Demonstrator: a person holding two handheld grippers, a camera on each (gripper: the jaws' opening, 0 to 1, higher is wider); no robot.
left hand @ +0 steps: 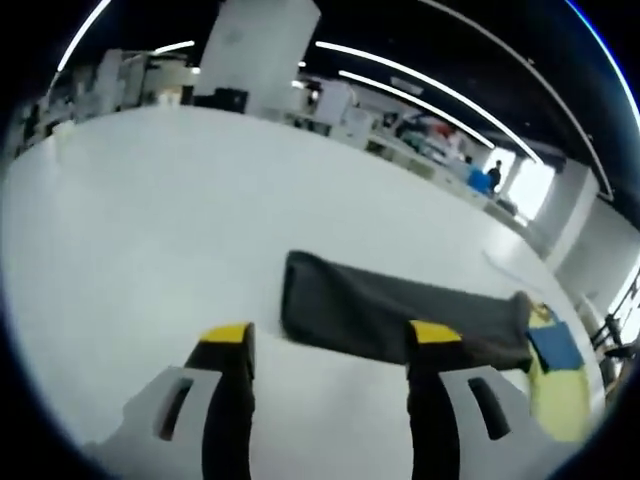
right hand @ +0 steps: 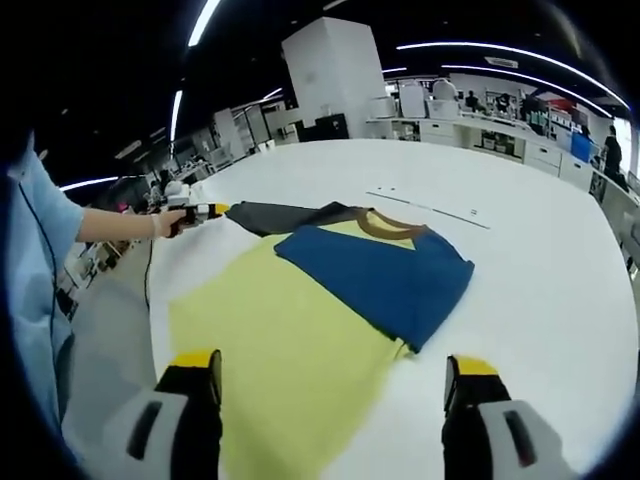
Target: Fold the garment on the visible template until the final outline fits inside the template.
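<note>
Garment (right hand: 330,300) lies partly folded on the white table (right hand: 540,250); left tongs (left hand: 330,350) and right tongs (right hand: 335,385) spread.

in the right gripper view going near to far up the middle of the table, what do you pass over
yellow body of the shirt → blue folded panel → brown collar → bare white table

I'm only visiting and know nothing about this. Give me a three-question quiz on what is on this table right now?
1. True or false: the garment lies on the white table.
2. Which colour is the folded-over part? A red, B blue, C green.
3. Fill in: the jaws of the right gripper stand ____ with nothing between them.

Key: 1 true; 2 B; 3 open. The left gripper is open too, facing the dark sleeve.
</note>
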